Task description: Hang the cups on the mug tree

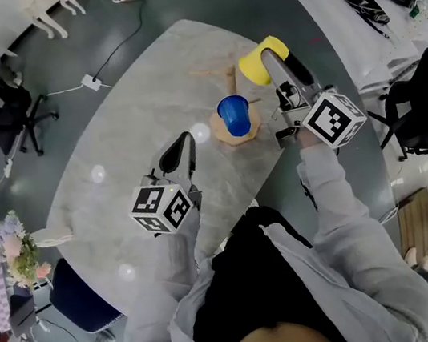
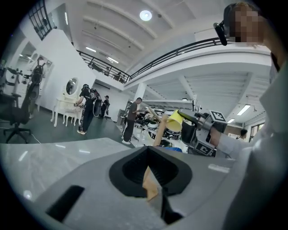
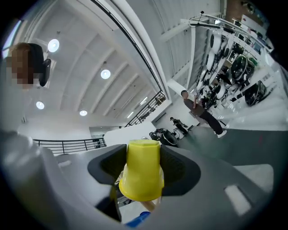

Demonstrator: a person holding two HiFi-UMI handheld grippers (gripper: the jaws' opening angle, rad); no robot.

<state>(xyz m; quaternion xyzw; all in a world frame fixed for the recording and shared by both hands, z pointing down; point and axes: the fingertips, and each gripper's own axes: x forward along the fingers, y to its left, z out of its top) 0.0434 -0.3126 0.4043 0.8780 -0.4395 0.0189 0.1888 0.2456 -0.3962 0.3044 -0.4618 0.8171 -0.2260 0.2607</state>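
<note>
Risk: yellow cup (image 3: 143, 173), clamped in R gripper (image 1: 267, 56), may clip blue cup (image 1: 234, 114) or miss peg (image 1: 214, 71), tipping tree (image 1: 253, 129). L gripper (image 1: 180, 149) jaws together, empty.

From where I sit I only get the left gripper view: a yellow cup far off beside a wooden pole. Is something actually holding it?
Observer: Yes. The right gripper view shows the yellow cup squeezed by its sides in the right gripper.
Operator: Is it the only cup around?
Observer: No. In the head view a blue cup is already at the mug tree, over its round base, with its mouth facing the camera.
</note>
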